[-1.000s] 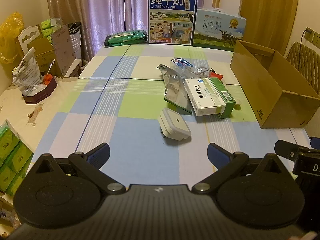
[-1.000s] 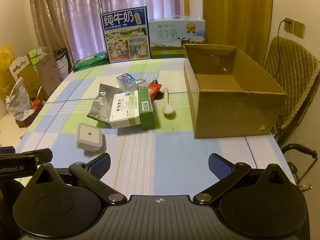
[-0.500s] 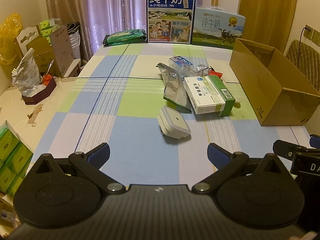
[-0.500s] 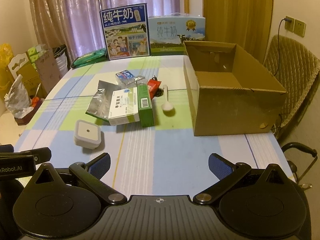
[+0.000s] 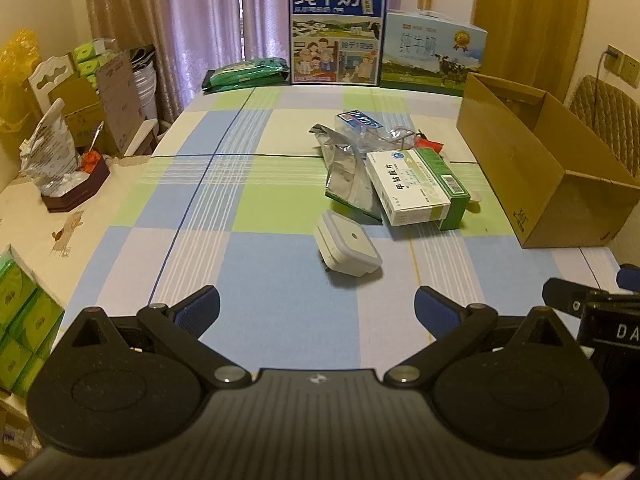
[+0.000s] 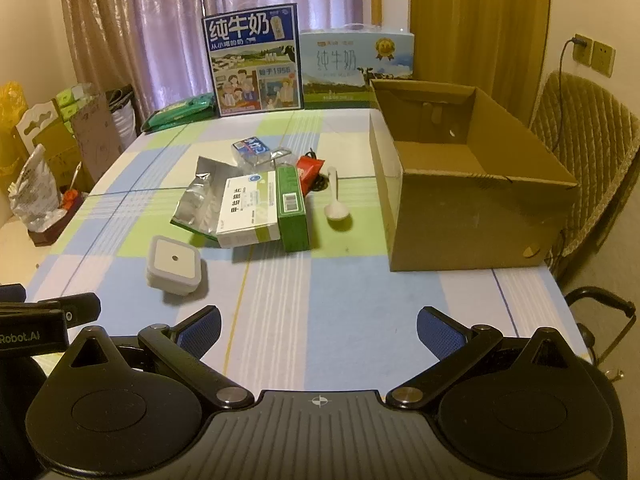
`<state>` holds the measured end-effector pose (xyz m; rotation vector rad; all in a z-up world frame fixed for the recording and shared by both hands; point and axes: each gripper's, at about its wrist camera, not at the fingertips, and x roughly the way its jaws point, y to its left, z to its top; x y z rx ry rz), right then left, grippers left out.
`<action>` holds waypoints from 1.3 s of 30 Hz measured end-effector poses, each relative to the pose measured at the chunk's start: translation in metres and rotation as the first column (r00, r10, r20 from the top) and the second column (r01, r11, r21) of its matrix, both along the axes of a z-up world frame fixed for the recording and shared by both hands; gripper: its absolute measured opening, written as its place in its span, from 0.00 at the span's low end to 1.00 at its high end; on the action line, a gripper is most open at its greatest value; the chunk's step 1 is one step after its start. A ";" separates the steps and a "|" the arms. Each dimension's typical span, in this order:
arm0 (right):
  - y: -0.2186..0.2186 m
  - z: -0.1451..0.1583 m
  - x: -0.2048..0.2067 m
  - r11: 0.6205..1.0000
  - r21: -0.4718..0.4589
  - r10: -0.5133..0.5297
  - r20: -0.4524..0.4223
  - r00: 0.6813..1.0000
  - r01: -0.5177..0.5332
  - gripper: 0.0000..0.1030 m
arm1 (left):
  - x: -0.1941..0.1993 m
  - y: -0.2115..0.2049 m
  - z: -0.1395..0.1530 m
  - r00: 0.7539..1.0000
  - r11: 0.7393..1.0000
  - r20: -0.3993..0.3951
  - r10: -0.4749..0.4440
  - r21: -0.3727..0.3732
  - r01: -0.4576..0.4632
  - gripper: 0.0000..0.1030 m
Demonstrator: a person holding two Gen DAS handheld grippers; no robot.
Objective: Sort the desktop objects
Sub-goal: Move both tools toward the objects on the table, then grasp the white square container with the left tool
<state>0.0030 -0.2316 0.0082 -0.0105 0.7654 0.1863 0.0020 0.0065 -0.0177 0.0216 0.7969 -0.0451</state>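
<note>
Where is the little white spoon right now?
In the right wrist view, the white spoon lies on the checked tablecloth, between the green-sided medicine box on its left and the open cardboard box on its right.

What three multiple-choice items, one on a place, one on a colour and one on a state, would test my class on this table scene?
1. Where does the white spoon lie?
A. inside the cardboard box
B. on the cloth between the medicine box and the cardboard box
C. on the small white container

2. What colour is the long side face of the medicine box?
A. green
B. red
C. black

3. How is the cardboard box now?
A. taped shut
B. folded flat
C. open at the top, with nothing seen inside

Key: 1 B, the spoon rests on the cloth in the gap between them. 2 A, the barcode side is green. 3 C, its bare floor shows in the right wrist view.
</note>
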 end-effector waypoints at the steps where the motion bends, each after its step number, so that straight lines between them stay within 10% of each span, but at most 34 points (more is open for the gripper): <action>1: 0.000 0.000 0.000 1.000 0.001 0.003 0.004 1.000 -0.003 0.98 | 0.001 0.000 0.000 1.000 1.000 0.001 -0.004 0.006 0.004 0.99; 39: -0.011 -0.066 0.079 1.000 -0.001 0.004 -0.068 0.998 -0.004 0.98 | 0.122 -0.069 -0.092 0.971 0.925 -0.106 -0.215 0.297 0.237 0.89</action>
